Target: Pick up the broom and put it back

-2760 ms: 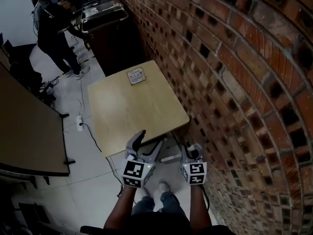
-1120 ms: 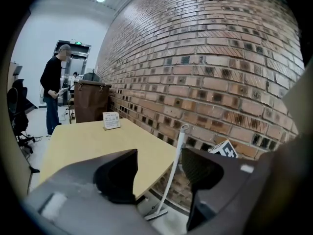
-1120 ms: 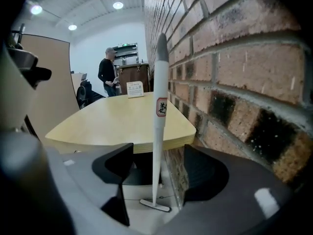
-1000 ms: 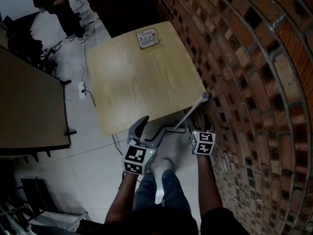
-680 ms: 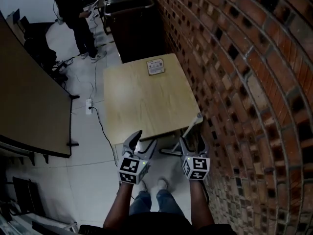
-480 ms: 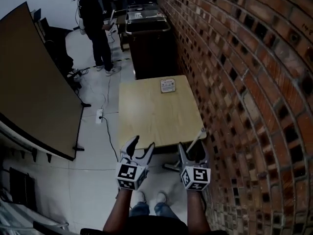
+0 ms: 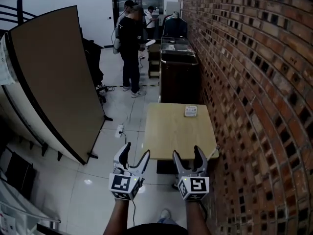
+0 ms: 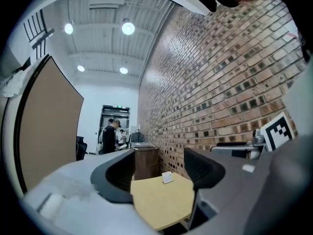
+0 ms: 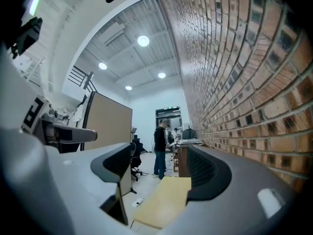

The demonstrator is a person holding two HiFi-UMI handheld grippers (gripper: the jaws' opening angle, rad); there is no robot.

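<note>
Left gripper (image 7: 135,151), right gripper (image 7: 186,152) higher, empty

Head view high, facing forward, gripper views level, sharing table (image 7: 178,126)

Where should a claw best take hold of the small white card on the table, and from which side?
Probably across two opposite edges, from above: the card seems to lie flat near the table's far end, and the brick wall blocks its right side.

Left tool (image 7: 135,150) gapes; right (image 7: 186,151) just opened, empty.
</note>
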